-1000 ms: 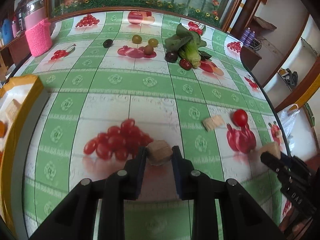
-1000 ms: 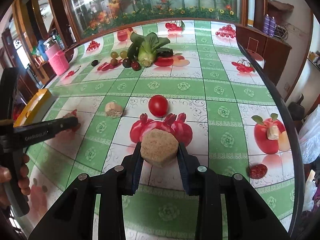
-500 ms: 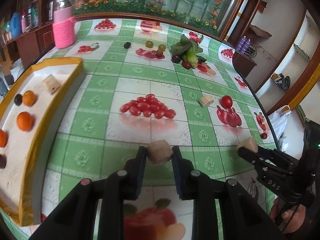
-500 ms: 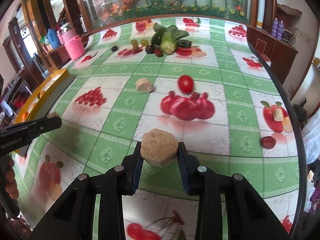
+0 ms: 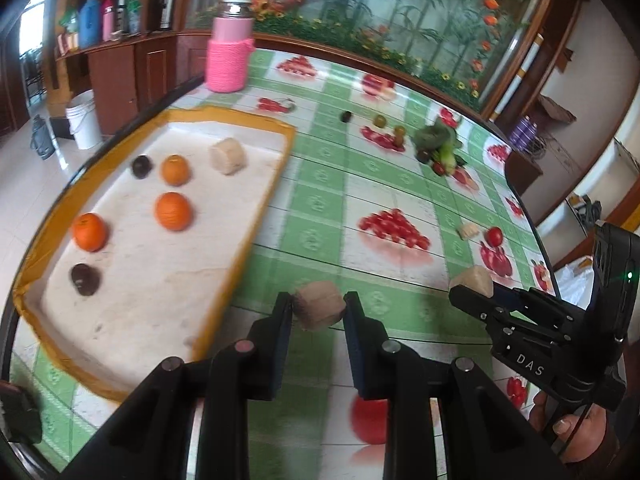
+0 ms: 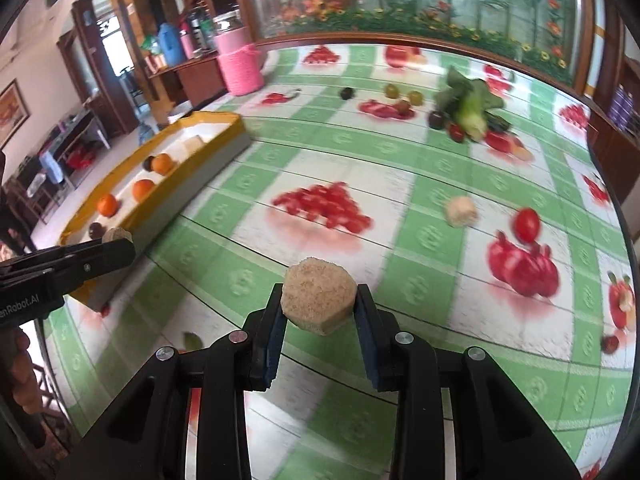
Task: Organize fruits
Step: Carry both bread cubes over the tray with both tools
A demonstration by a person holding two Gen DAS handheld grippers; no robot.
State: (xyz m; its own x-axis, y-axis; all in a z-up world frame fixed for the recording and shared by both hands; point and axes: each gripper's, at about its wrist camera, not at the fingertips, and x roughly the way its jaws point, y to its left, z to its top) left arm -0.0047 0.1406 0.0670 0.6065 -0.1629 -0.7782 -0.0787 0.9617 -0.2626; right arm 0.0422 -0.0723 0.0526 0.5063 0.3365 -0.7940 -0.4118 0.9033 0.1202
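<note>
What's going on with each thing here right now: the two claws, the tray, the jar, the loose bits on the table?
Left claw: shut on a tan block.
Right claw: shut on a hexagonal tan block.
Yellow-rimmed tray: holds three oranges, two dark fruits, one tan block.
Pink jar: upright.
Tomato: loose on the table.

The tray [image 5: 256,216] lies left on the table [image 5: 320,208], oranges [image 5: 173,211] in it, vegetables [image 5: 438,144] far behind.

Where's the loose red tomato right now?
Right wrist view: the red tomato sits on the tablecloth on the right side, just right of a loose tan block and above the printed pomegranates. It also shows small at the left wrist view's right side.
</note>
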